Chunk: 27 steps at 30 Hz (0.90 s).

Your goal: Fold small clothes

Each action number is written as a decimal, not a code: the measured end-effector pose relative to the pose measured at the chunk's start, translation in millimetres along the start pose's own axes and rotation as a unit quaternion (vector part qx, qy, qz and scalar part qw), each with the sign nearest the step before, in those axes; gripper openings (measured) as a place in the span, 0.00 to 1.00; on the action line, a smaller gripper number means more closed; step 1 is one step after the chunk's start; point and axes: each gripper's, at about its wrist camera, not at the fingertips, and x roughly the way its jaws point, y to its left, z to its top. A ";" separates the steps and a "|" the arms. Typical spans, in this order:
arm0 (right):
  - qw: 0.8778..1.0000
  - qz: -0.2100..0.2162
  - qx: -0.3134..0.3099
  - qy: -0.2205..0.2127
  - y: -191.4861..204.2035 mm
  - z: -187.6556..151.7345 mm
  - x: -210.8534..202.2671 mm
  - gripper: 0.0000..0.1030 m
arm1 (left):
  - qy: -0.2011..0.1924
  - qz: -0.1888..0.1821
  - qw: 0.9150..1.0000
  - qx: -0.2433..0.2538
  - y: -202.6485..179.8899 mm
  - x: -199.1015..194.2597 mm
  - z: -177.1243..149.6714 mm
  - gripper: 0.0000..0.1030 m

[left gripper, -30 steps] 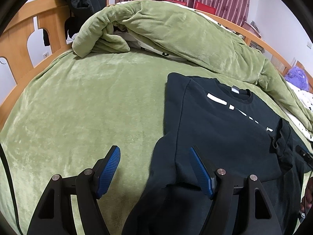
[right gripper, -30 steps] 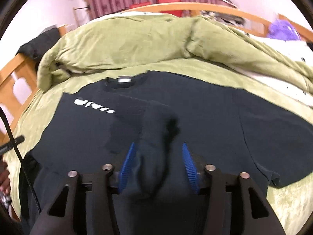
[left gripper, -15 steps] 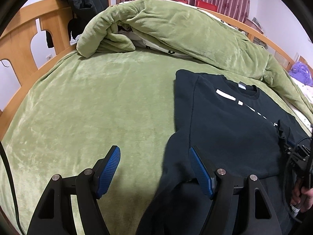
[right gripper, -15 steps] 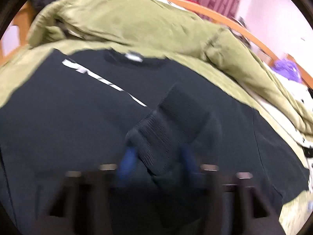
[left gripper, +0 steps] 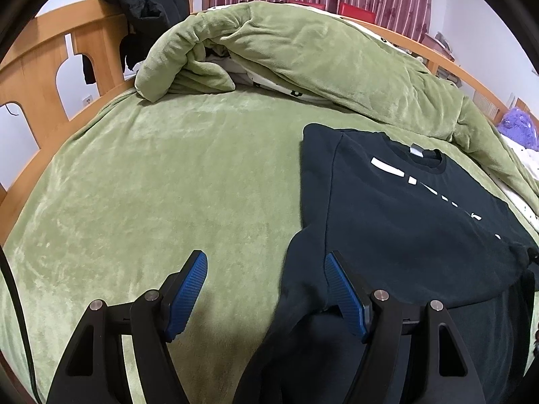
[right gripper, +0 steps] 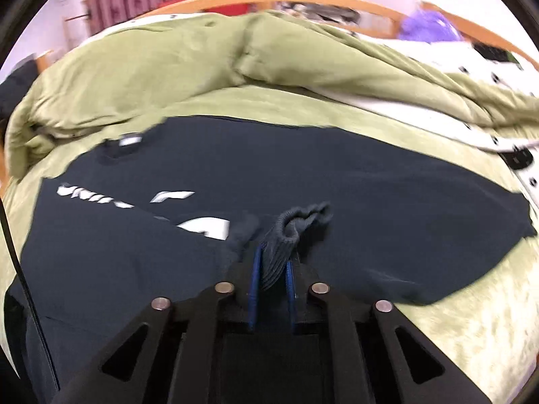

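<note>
The right gripper (right gripper: pixel 272 269) has just closed on the shirt's (right gripper: pixel 370 195) cuff (right gripper: pixel 296 222). The left gripper (left gripper: pixel 266 282) hangs open over the bed (left gripper: pixel 168 185), gripping nothing.

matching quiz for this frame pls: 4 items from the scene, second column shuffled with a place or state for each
Items:
1. left gripper
2. right gripper
3. black sweatshirt
4. green blanket

Places/states:
A. bunched up at the far side of the bed
B. jaws open, nothing gripped
C. lying on the green bed cover
D. jaws just closed on the ribbed cuff

Pairs: 1-B, 2-D, 3-C, 4-A
</note>
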 end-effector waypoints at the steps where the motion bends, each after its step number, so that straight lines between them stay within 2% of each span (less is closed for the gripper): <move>1: 1.000 -0.004 0.007 -0.008 -7.0 -0.4 -3.0 0.24 | 0.000 0.001 1.000 0.001 0.4 0.0 -0.2 0.69; 5: 0.999 0.030 0.013 -0.013 -16.4 -3.4 -5.2 0.46 | -0.001 0.010 1.000 0.007 -0.9 1.6 -1.9 0.69; 7: 0.998 0.056 0.000 -0.007 -10.1 -9.3 -1.0 0.51 | 0.001 0.014 1.000 0.010 -1.8 3.7 -2.7 0.69; 10: 0.998 0.051 -0.027 0.010 4.5 -17.6 15.3 0.61 | 0.002 0.018 1.000 0.013 -2.4 5.0 -3.5 0.69; 13: 0.998 0.031 -0.030 0.037 11.9 -25.5 41.6 0.58 | 0.002 0.020 1.000 0.015 -2.9 6.1 -3.5 0.69; 14: 0.998 0.030 -0.028 0.042 12.4 -26.5 46.3 0.50 | 0.003 0.020 1.000 0.014 -2.7 6.0 -3.7 0.69; 15: 0.998 0.032 -0.027 0.042 13.0 -26.7 49.8 0.46 | 0.003 0.019 1.000 0.013 -2.6 5.9 -4.1 0.69; 17: 0.997 0.053 -0.041 0.024 18.1 -24.2 43.9 0.20 | 0.003 0.018 1.000 0.014 -2.2 7.2 -4.3 0.69; 18: 0.997 0.059 -0.049 0.010 21.9 -22.7 36.3 0.14 | 0.003 0.018 1.000 0.015 -2.3 7.7 -5.2 0.69; 19: 0.997 0.057 -0.057 -0.018 24.4 -21.3 25.9 0.13 | 0.004 0.018 1.000 0.017 -2.4 8.5 -5.9 0.69; 21: 0.996 0.047 -0.070 -0.036 27.1 -20.4 19.7 0.13 | 0.007 0.019 1.000 0.019 -2.7 10.9 -6.9 0.69; 23: 0.997 0.028 -0.074 -0.006 28.6 -21.6 31.5 0.14 | 0.014 0.018 1.000 0.020 -2.7 14.3 -9.1 0.69; 25: 0.996 0.012 -0.087 0.031 31.9 -31.4 51.6 0.19 | 0.018 0.019 0.999 0.020 -3.4 16.2 -10.3 0.69; 27: 0.994 -0.003 -0.105 0.016 36.6 -33.8 49.1 0.25 | 0.018 0.020 0.999 0.021 -3.9 15.6 -10.4 0.69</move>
